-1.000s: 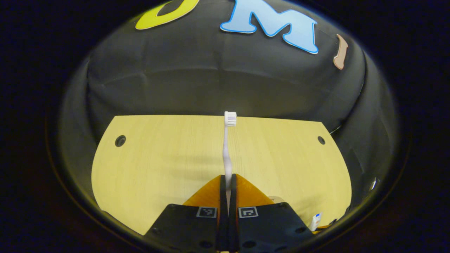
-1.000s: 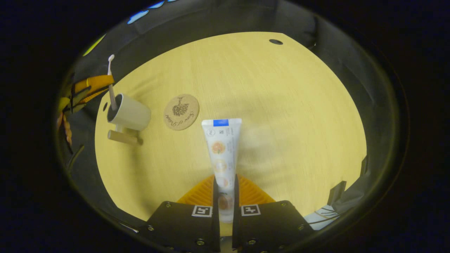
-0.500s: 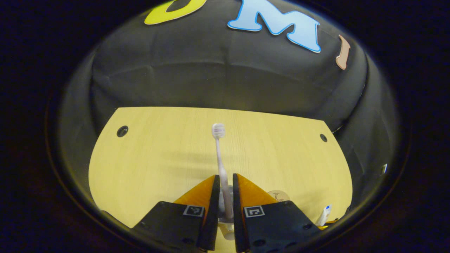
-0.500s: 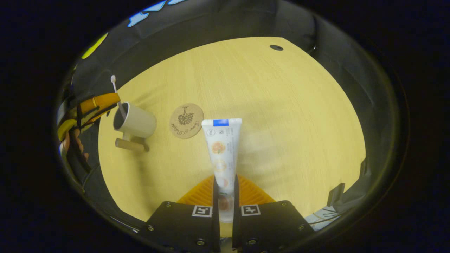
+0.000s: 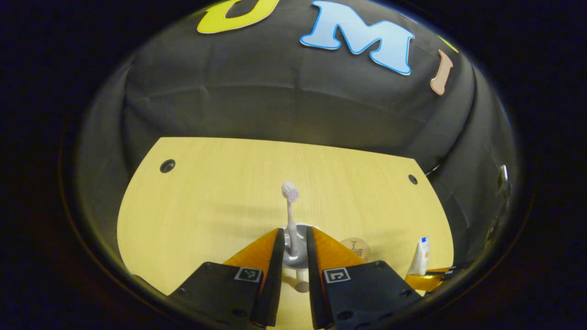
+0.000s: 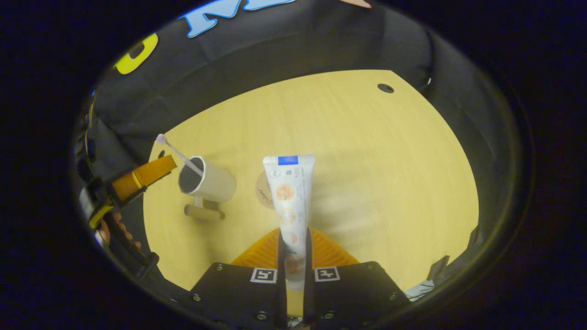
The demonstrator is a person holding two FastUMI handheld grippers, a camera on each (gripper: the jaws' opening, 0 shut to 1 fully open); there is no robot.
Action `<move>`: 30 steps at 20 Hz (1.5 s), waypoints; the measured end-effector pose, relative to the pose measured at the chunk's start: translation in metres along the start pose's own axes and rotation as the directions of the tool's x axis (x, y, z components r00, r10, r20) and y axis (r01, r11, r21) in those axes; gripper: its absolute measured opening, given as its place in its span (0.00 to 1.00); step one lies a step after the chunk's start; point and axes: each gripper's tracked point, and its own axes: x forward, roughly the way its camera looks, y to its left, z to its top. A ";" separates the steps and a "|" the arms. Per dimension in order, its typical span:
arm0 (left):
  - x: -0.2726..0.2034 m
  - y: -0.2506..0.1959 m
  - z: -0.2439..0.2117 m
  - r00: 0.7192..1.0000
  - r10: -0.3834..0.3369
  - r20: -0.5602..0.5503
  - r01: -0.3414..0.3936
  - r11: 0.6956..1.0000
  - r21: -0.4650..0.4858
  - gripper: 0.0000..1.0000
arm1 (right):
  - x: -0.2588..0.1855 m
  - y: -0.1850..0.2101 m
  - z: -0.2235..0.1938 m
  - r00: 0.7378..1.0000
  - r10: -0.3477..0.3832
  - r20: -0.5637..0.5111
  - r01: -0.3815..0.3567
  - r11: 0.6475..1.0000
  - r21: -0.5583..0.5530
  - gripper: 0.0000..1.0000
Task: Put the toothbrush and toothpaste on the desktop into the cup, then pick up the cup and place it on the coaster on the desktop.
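A pale wooden desktop (image 6: 348,151) stood inside a dark cloth booth, with a white cup (image 6: 208,180) as the landmark; the toothbrush (image 6: 179,154) already stood in the cup, leaning out over its rim with bristles up, so 1 of the 2 items appeared done; the left gripper (image 5: 292,250) had its jaws spread, 1 finger on each side of the toothbrush without pressing it, probably because the brush had been let go into the cup (image 5: 293,254) just beyond its tips; the right gripper (image 6: 293,250) was pinching the toothpaste (image 6: 289,201) near its lower end, the tube held upright to the right of the cup, likely ready to be carried over the opening; the right gripper view showed the cup's side handle and the left gripper (image 6: 137,181) beside the cup; the left gripper view showed more of the round coaster (image 5: 357,249), just right of the cup, which the tube mostly hid in the other view
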 end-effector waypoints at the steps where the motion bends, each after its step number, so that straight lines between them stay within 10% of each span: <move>1: -0.004 0.004 -0.001 1.000 0.002 0.002 -0.002 1.000 -0.006 0.35 | 0.000 0.008 0.007 1.000 0.008 0.008 -0.008 1.000 -0.012 0.15; 30: -0.151 0.231 -0.083 0.944 0.322 -0.067 -0.329 0.921 -0.210 0.35 | 0.066 0.179 0.132 0.942 0.160 0.295 -0.138 0.986 -0.093 0.15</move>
